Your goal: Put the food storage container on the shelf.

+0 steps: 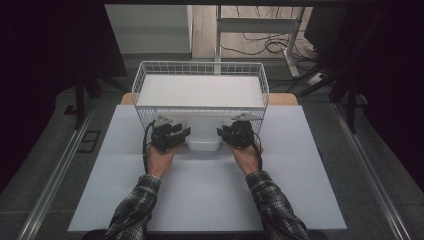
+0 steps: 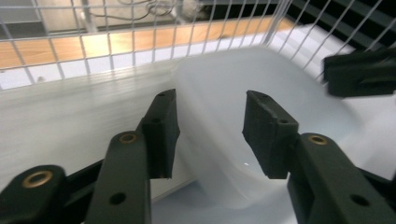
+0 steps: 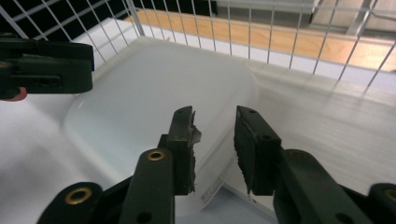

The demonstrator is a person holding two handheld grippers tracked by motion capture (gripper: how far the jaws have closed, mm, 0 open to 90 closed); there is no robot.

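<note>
My left tongs [image 2: 210, 135] apart over the white dish [image 2: 261, 93], my right tongs [image 3: 215, 149] apart at its rim, basket [image 1: 200, 67] just ahead

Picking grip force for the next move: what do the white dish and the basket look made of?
White dish: probably glazed ceramic or hard plastic; smooth, glossy, rounded rim with soft highlights, a printed label near its edge. Basket: white-coated metal wire, judging by its thin rigid grid. Both grippers flank the dish with jaws apart.
</note>
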